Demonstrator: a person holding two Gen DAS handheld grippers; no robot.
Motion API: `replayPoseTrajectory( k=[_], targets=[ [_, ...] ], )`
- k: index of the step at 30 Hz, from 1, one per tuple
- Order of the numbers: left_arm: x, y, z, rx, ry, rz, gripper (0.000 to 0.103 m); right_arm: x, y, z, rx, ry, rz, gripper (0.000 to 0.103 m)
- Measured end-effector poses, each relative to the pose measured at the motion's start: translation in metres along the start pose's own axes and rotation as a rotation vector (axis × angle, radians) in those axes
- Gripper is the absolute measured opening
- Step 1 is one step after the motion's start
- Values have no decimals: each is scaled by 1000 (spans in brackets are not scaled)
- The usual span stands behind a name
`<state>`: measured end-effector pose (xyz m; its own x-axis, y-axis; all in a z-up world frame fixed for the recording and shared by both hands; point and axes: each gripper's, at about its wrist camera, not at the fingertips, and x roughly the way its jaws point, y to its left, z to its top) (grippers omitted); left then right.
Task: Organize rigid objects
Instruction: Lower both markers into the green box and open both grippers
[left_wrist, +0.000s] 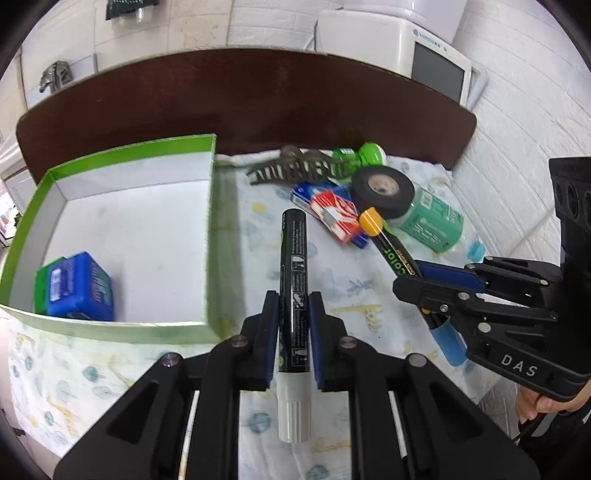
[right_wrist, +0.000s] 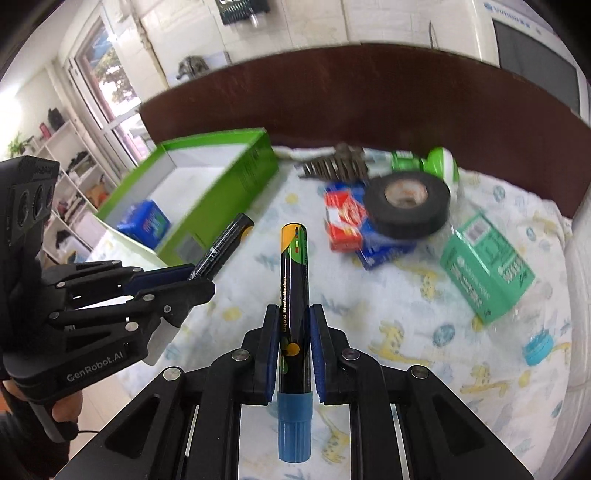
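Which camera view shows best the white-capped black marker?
The left wrist view. There the white-capped black marker lies centred between the left gripper's pads, visible from cap to far end. The right wrist view shows only its far end, blurred, sticking out of that gripper at the left.

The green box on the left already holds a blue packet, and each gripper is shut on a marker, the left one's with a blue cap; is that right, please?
Not quite: the left gripper holds the marker with the white cap, as the left wrist view shows. The blue-capped marker is in the right gripper. The green box does hold a blue packet.
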<state>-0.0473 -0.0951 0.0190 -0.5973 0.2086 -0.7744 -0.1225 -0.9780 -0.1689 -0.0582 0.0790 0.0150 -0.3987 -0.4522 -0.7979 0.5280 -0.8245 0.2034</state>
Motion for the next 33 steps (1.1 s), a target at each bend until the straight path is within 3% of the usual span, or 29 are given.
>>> replayPoseTrajectory(
  k=[8, 13, 21, 33],
  targets=[
    [-41, 58, 34, -99, -117, 114, 14, -1, 48, 59, -23, -102, 148, 18],
    [-33, 92, 48, -166, -131, 107, 14, 26, 84, 99, -3, -119, 210, 18],
    [12, 132, 42, -255, -51, 51, 14, 81, 91, 110, 71, -29, 193, 18],
    [40, 151, 32, -260, 2, 68, 13, 132, 90, 106, 105, 40, 138, 18]
  ],
)
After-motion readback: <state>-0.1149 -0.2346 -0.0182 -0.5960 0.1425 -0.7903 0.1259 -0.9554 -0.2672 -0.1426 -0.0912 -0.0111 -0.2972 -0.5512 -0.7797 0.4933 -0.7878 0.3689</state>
